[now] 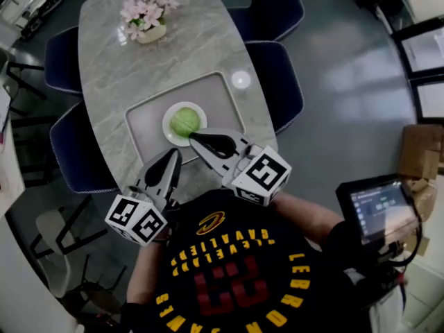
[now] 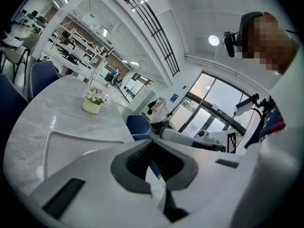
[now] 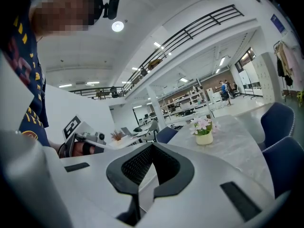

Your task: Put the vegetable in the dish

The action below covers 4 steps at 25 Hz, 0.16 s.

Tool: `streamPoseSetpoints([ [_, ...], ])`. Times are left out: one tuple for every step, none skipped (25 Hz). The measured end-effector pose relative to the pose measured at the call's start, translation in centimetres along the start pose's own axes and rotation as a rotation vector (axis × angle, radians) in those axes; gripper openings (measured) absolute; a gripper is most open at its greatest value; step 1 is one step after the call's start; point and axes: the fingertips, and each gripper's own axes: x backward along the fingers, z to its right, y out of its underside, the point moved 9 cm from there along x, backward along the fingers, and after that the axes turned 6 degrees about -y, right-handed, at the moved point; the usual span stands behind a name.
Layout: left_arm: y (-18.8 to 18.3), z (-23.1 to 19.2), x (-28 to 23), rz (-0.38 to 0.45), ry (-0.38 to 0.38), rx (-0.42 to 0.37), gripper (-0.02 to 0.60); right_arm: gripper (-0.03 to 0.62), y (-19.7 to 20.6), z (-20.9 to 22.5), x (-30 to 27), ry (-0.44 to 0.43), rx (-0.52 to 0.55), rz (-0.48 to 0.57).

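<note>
Though the cabbage (image 1: 185,121) already sits in the white dish (image 1: 168,127), it looks firm, rollable, best pinched across its middle; left gripper (image 1: 173,158) and right gripper (image 1: 195,138) jaws are pressed together, empty.

Both grippers are held close before the chest, pointing away from the body. The left gripper (image 1: 173,157) has its jaws closed tip to tip with nothing between them, its marker cube (image 1: 136,218) low and left. The right gripper (image 1: 195,139) has its jaws likewise closed and empty, angled up-left, tip just ahead of the left one. The right forearm (image 1: 305,215) is bent inward, the left forearm (image 1: 142,266) close to the torso.
</note>
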Motion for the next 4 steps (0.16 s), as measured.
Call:
streamPoseSetpoints([
  [0.02,-0.26,0.24,0.001,-0.015,-0.001,0.0,0.005,0.22,0.02,-0.39,-0.01,-0.002,-0.005],
  [0.05,-0.41,0.41,0.003,-0.029,0.0,0.0,0.005,0.37,0.06,-0.67,-0.02,0.0,-0.009],
  [0.11,-0.47,0.5,0.005,-0.042,0.001,0.0,0.005,0.43,0.12,-0.85,-0.031,0.003,-0.013],
  [0.18,-0.5,0.55,0.006,-0.054,0.002,0.0,0.005,0.45,0.17,-0.99,-0.04,0.006,-0.017],
])
